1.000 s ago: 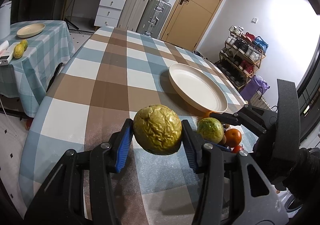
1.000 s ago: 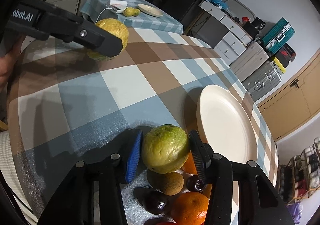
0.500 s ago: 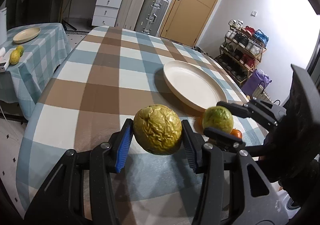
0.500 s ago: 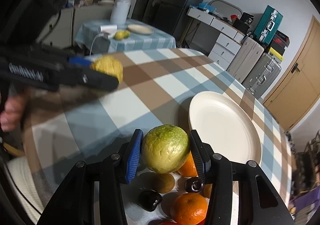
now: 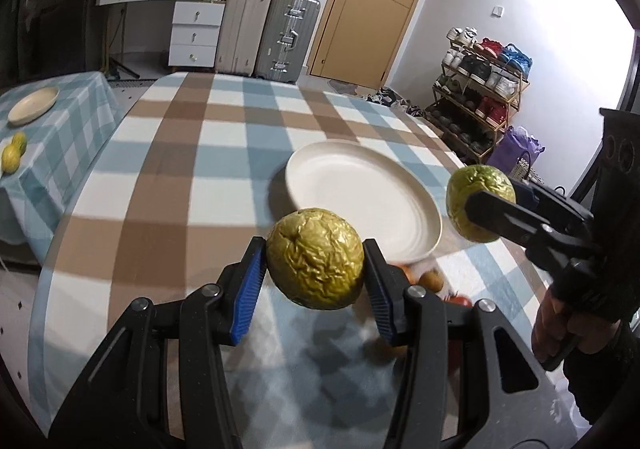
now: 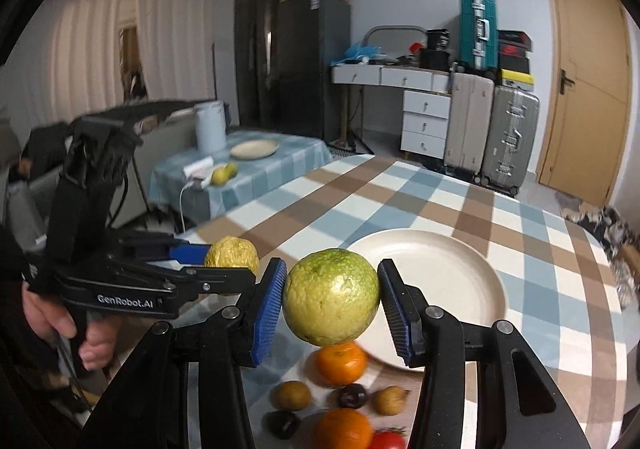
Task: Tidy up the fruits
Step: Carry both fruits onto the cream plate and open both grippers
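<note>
Fruits are rising off the desk (image 5: 168, 185): both grippers have lifted since a second ago. Left gripper (image 5: 315, 273) fingers are clamping a wrinkled yellow fruit (image 5: 315, 258), right gripper (image 6: 331, 305) fingers a green one (image 6: 331, 302), both nearing the plate (image 5: 360, 185).

Red fruit (image 6: 387, 441) cut off below

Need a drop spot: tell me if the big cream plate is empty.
Empty. The cream plate shows only bare surface in both views; both fruits remain held above the table.
</note>
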Demonstrator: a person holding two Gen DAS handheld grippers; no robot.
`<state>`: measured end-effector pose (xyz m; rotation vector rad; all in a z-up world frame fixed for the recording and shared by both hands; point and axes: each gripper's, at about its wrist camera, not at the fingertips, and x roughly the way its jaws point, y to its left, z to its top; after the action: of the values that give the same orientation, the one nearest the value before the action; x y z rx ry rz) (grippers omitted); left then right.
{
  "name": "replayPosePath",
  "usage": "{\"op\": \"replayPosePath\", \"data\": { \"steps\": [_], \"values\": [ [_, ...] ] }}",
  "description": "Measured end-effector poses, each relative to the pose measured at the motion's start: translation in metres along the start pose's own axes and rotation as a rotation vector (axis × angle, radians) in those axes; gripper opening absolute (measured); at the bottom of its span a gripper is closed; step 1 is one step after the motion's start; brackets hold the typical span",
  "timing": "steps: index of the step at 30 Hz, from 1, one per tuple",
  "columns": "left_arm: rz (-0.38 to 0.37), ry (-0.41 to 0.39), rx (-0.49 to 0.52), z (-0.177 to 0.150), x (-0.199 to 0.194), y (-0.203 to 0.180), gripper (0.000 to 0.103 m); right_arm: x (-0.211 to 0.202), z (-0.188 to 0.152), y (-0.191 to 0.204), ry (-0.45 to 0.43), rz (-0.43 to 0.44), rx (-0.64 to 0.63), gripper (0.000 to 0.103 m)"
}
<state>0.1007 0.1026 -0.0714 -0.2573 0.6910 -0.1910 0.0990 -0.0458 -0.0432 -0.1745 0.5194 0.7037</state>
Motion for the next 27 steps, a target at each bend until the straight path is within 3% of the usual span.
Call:
{"op": "replayPosePath", "data": {
  "steps": [3,16,27],
  "values": [
    [-0.003,-0.01,0.014,0.017,0.011,-0.01,0.045,-0.005,0.006,-0.029,-0.003,0.047,0.111,0.048],
    [0.016,-0.013,0.038,0.095,0.082,-0.024,0.045,0.008,0.043,-0.109,-0.017,0.05,0.253,0.048],
    [-0.027,0.1,0.046,0.103,0.159,-0.025,0.045,0.07,0.049,-0.153,0.021,0.067,0.365,0.048]
  ]
}}
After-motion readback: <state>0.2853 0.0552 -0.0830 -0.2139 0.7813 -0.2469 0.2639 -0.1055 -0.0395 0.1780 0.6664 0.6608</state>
